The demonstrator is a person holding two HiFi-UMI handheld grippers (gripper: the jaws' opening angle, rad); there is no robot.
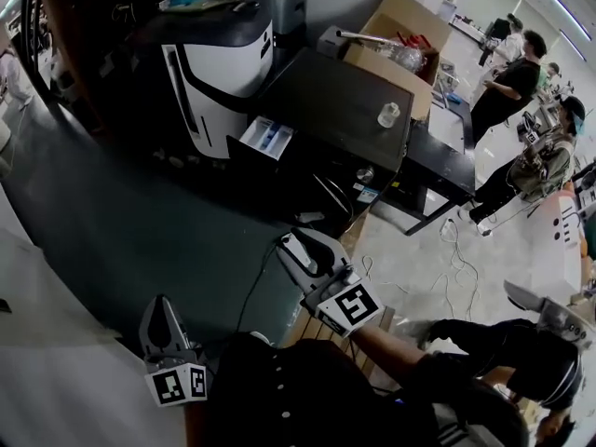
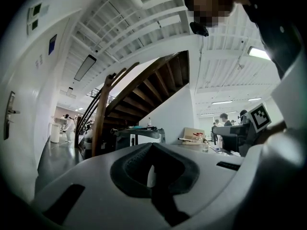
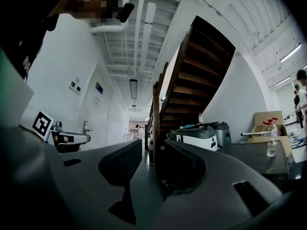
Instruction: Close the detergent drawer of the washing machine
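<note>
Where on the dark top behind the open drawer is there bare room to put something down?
Bare: most of the dark top, from the white appliance to the small bottle. Crowded: the corner by the cardboard box. Cables lie on the floor.

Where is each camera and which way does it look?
Head view: on the person's head, looking down at left claw, right claw, sleeves, washing machine.
Left gripper view: on the left claw, level past shut jaws; clothing above.
Right gripper view: on the right claw, past open jaws; clothing above.
Both gripper views share staircase and washing machine.
</note>
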